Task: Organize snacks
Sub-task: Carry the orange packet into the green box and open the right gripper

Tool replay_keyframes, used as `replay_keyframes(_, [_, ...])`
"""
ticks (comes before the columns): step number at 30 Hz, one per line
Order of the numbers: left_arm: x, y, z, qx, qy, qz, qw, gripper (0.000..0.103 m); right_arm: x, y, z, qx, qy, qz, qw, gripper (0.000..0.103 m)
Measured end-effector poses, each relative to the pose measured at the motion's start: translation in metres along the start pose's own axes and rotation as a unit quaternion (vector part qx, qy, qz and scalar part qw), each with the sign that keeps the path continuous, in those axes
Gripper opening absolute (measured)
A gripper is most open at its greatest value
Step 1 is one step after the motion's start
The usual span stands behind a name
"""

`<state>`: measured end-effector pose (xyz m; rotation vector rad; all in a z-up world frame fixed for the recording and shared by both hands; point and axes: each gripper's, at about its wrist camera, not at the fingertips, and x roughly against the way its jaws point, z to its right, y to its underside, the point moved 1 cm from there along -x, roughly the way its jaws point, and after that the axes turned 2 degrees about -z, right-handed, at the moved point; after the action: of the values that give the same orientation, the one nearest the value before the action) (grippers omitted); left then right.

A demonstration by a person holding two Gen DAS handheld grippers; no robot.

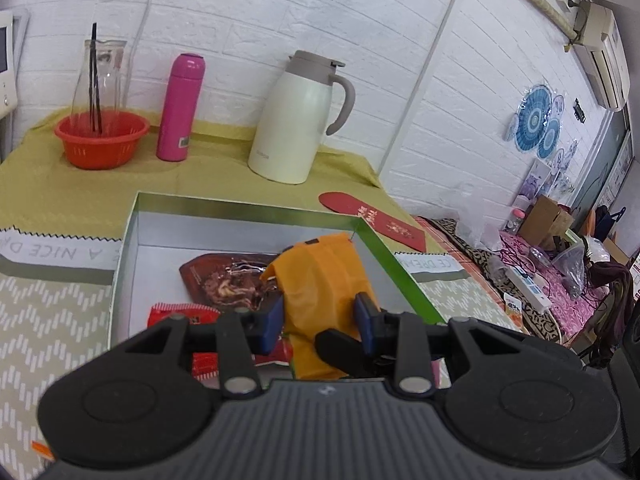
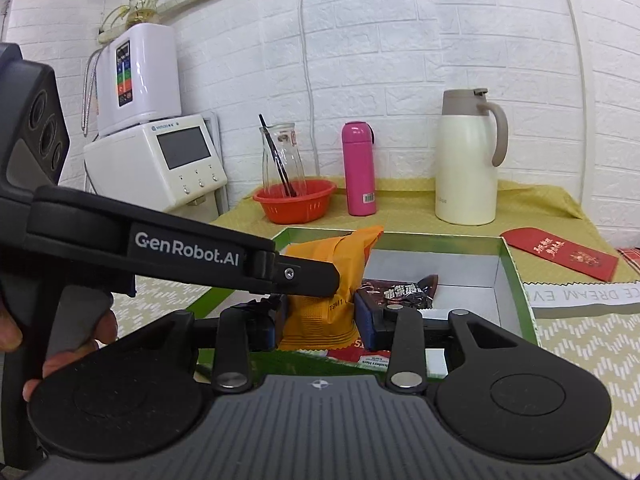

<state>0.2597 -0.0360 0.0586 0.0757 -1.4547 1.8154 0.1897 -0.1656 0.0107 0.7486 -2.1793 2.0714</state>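
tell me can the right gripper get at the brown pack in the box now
Probably not yet. The right gripper is shut on the orange bag, which the left gripper grips too. The brown pack lies exposed in the box, so once the bag is released the way looks free.

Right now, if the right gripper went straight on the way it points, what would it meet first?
The orange snack bag, which already stands between the right gripper jaws. Behind it lies the dark brown packet in the green-rimmed box; depth is hard to judge.
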Motion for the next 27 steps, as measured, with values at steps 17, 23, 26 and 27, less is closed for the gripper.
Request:
replay_keyframes(17, [-0.019, 0.003, -0.026, 0.021, -0.097, 0.01, 0.995, 0.086, -0.028, 0.013, 0.024, -0.019, 0.047, -0.01, 0.999, 0.103])
replay_keyframes(23, [0.001, 0.005, -0.021, 0.012, -0.124, 0.029, 0.9918, 0.095, -0.019, 0.013, 0.021, -0.031, 0.055, -0.015, 0.998, 0.103])
replay_keyframes(26, [0.015, 0.005, -0.017, 0.008, -0.126, 0.039, 0.9912, 0.095, -0.01, 0.011, 0.016, -0.028, 0.056, -0.008, 0.998, 0.103])
replay_keyframes(27, [0.019, 0.005, -0.016, 0.006, -0.126, 0.042, 0.9911, 0.095, -0.006, 0.01, 0.013, -0.025, 0.056, -0.006, 0.998, 0.103])
